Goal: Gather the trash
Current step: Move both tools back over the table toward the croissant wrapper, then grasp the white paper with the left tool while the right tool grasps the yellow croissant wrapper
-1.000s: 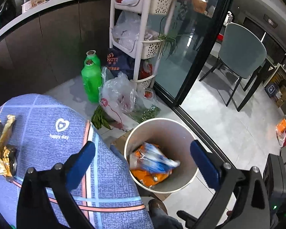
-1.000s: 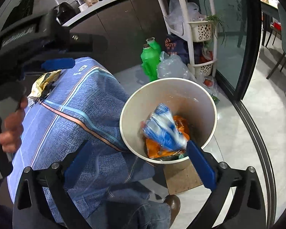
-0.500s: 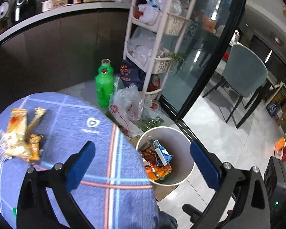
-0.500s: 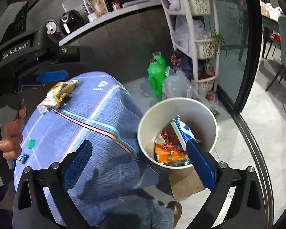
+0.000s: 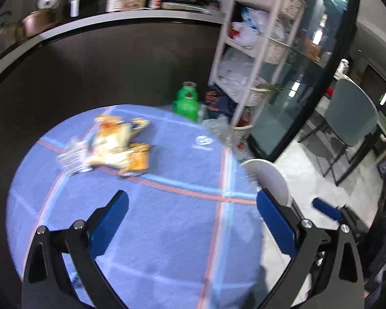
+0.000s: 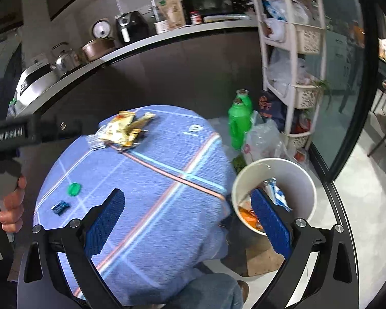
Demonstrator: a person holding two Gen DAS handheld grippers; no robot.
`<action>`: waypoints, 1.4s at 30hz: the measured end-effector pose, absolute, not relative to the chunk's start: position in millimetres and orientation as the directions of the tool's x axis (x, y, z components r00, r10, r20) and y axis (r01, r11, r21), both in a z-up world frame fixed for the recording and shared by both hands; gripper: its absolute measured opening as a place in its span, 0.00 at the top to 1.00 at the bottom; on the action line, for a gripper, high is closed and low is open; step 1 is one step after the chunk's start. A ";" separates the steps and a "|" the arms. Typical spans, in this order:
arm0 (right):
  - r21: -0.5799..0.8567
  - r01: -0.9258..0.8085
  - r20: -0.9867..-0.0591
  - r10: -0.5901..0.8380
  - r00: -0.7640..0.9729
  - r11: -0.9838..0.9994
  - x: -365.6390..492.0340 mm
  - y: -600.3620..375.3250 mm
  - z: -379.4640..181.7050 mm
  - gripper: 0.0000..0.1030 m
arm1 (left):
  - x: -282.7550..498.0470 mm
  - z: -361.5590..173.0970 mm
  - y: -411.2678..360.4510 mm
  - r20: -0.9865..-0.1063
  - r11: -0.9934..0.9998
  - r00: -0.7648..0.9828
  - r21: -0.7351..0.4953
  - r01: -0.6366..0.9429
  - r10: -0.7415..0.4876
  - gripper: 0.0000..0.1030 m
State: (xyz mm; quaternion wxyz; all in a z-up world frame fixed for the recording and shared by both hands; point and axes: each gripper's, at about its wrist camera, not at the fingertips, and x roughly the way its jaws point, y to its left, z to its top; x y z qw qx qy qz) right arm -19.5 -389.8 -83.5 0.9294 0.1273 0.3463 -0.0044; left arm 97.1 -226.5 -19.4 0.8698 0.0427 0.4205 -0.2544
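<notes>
Both grippers had lifted from the bin (image 6: 299, 177), fingers wide and empty. Wrappers (image 5: 115, 143) lay far across the table (image 5: 167, 231); a hasty left gripper (image 5: 191, 220) could push them off.

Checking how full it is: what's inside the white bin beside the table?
In the white bin, the right wrist view shows a blue-and-white wrapper over orange packets. The right gripper's blue finger covers part of them, and the bin's bottom is hidden.
</notes>
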 end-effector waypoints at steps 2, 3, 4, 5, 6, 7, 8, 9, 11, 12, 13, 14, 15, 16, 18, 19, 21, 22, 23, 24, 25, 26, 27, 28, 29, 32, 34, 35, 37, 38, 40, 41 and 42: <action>0.228 0.066 -0.651 0.101 0.753 0.972 -14.1 -375.7 -83.7 0.08 | 98.2 -22.0 -196.9 -0.761 0.889 0.533 -0.122 0.441 -0.369 0.03; 0.228 0.049 -0.654 0.116 0.748 0.972 -11.0 -368.8 -84.4 0.08 | 99.2 -23.9 -182.3 -0.767 0.901 0.539 -0.116 0.418 -0.349 0.03; 0.232 0.027 -0.658 0.137 0.740 0.972 -5.1 -360.0 -85.5 0.08 | 101.1 -26.8 -163.1 -0.772 0.916 0.546 -0.114 0.385 -0.326 0.03; 0.235 0.012 -0.662 0.150 0.734 0.972 -0.7 -353.8 -86.5 0.08 | 103.8 -28.2 -150.6 -0.775 0.925 0.549 -0.117 0.362 -0.313 0.03; 0.236 -0.004 -0.666 0.165 0.728 0.972 6.3 -345.4 -87.4 0.08 | 106.4 -30.8 -135.6 -0.780 0.936 0.550 -0.126 0.329 -0.298 0.03; 0.238 -0.015 -0.669 0.175 0.722 0.971 11.4 -338.2 -88.0 0.08 | 109.2 -33.3 -123.5 -0.783 0.944 0.551 -0.137 0.301 -0.289 0.03; 0.246 -0.035 -0.675 0.197 0.711 0.969 20.7 -328.3 -89.5 0.08 | 113.0 -36.4 -109.1 -0.786 0.950 0.550 -0.153 0.271 -0.283 0.03; 0.252 -0.051 -0.680 0.214 0.701 0.966 28.8 -321.1 -90.5 0.08 | 116.3 -38.8 -96.4 -0.788 0.955 0.550 -0.164 0.246 -0.277 0.03; 0.261 -0.078 -0.688 0.241 0.685 0.962 48.3 -304.9 -92.7 0.08 | 120.5 -42.2 -79.4 -0.789 0.961 0.553 -0.171 0.219 -0.267 0.03; 0.264 -0.088 -0.691 0.252 0.677 0.960 56.5 -297.7 -93.6 0.08 | 122.4 -43.7 -72.3 -0.789 0.962 0.555 -0.172 0.213 -0.264 0.03; 0.266 -0.101 -0.696 0.264 0.668 0.959 66.4 -290.8 -94.0 0.09 | 123.9 -45.0 -64.0 -0.788 0.963 0.558 -0.173 0.206 -0.261 0.03; 0.266 -0.116 -0.699 0.274 0.661 0.957 80.4 -282.0 -93.9 0.10 | 125.2 -46.5 -57.5 -0.788 0.964 0.559 -0.174 0.200 -0.259 0.03; 0.264 -0.125 -0.700 0.279 0.657 0.956 90.0 -276.6 -93.4 0.12 | 127.4 -48.2 -51.4 -0.787 0.964 0.559 -0.178 0.197 -0.259 0.03; 0.264 -0.137 -0.702 0.287 0.651 0.955 102.1 -270.6 -93.0 0.13 | 129.2 -50.3 -46.0 -0.787 0.964 0.558 -0.182 0.194 -0.261 0.04; 0.268 -0.158 -0.708 0.306 0.636 0.950 131.1 -258.8 -93.4 0.16 | 137.4 -55.5 -35.3 -0.787 0.961 0.553 -0.195 0.197 -0.273 0.04; 0.266 -0.159 -0.712 0.305 0.633 0.951 141.9 -254.6 -93.9 0.17 | 141.0 -57.5 -33.6 -0.788 0.960 0.552 -0.195 0.199 -0.274 0.05; 0.261 -0.157 -0.720 0.300 0.626 0.953 169.5 -247.7 -96.1 0.18 | 151.4 -61.9 -27.5 -0.796 0.963 0.546 -0.184 0.196 -0.263 0.07; 0.261 -0.148 -0.726 0.295 0.621 0.954 185.9 -245.3 -98.0 0.18 | 156.7 -63.2 -26.4 -0.797 0.963 0.543 -0.186 0.195 -0.263 0.08; 0.264 -0.140 -0.729 0.292 0.618 0.954 196.8 -244.5 -99.6 0.18 | 160.5 -63.8 -23.8 -0.797 0.962 0.541 -0.193 0.193 -0.268 0.08; 0.273 -0.127 -0.732 0.292 0.616 0.953 209.4 -244.0 -101.6 0.18 | 163.8 -64.8 -22.1 -0.796 0.961 0.539 -0.202 0.191 -0.274 0.09; 0.292 -0.114 -0.732 0.298 0.613 0.950 219.7 -244.8 -103.3 0.18 | 167.3 -65.5 -20.9 -0.795 0.959 0.537 -0.211 0.190 -0.281 0.09; 0.322 -0.097 -0.730 0.312 0.608 0.942 231.0 -245.7 -105.3 0.18 | 172.8 -67.2 -17.6 -0.795 0.957 0.534 -0.219 0.191 -0.288 0.10; 0.343 -0.069 -0.733 0.313 0.604 0.937 242.5 -247.6 -107.9 0.18 | 176.1 -68.8 -15.8 -0.796 0.956 0.532 -0.221 0.191 -0.290 0.10; 0.338 -0.046 -0.742 0.296 0.602 0.940 252.8 -247.9 -110.0 0.18 | 178.5 -70.3 -14.1 -0.796 0.956 0.531 -0.222 0.192 -0.292 0.10; 0.329 -0.038 -0.745 0.284 0.603 0.944 259.0 -248.4 -111.0 0.18 | 183.8 -72.6 -12.5 -0.795 0.954 0.528 -0.228 0.197 -0.299 0.10; 0.290 -0.011 -0.769 0.240 0.592 0.957 275.3 -245.7 -117.5 0.22 | 197.1 -79.1 -12.7 -0.798 0.949 0.515 -0.237 0.208 -0.312 0.10; 0.287 -0.004 -0.780 0.236 0.580 0.958 282.1 -246.6 -123.0 0.35 | 206.8 -83.8 -15.0 -0.797 0.943 0.507 -0.246 0.223 -0.328 0.10; 0.284 0.001 -0.786 0.232 0.573 0.959 283.4 -247.1 -125.9 0.50 | 212.4 -86.1 -17.2 -0.795 0.940 0.504 -0.251 0.233 -0.337 0.10; 0.283 0.010 -0.788 0.227 0.572 0.959 281.5 -250.3 -128.6 0.89 | 223.3 -88.8 -25.8 -0.785 0.928 0.502 -0.261 0.264 -0.364 0.10; 0.290 0.011 -0.782 0.230 0.579 0.957 278.6 -252.7 -128.0 0.93 | 232.6 -92.2 -30.3 -0.777 0.919 0.500 -0.268 0.288 -0.383 0.09; 0.296 -0.004 -0.764 0.240 0.599 0.955 271.2 -255.3 -123.1 0.95 | 248.3 -97.7 -37.3 -0.777 0.919 0.501 -0.260 0.298 -0.382 0.09; 0.288 -0.015 -0.755 0.236 0.611 0.958 265.3 -255.3 -118.8 0.95 | 259.7 -101.9 -41.4 -0.775 0.912 0.494 -0.262 0.315 -0.393 0.09; 0.277 -0.024 -0.749 0.231 0.621 0.961 259.8 -255.2 -114.6 0.96 | 269.6 -105.9 -44.2 -0.777 0.910 0.491 -0.258 0.324 -0.394 0.09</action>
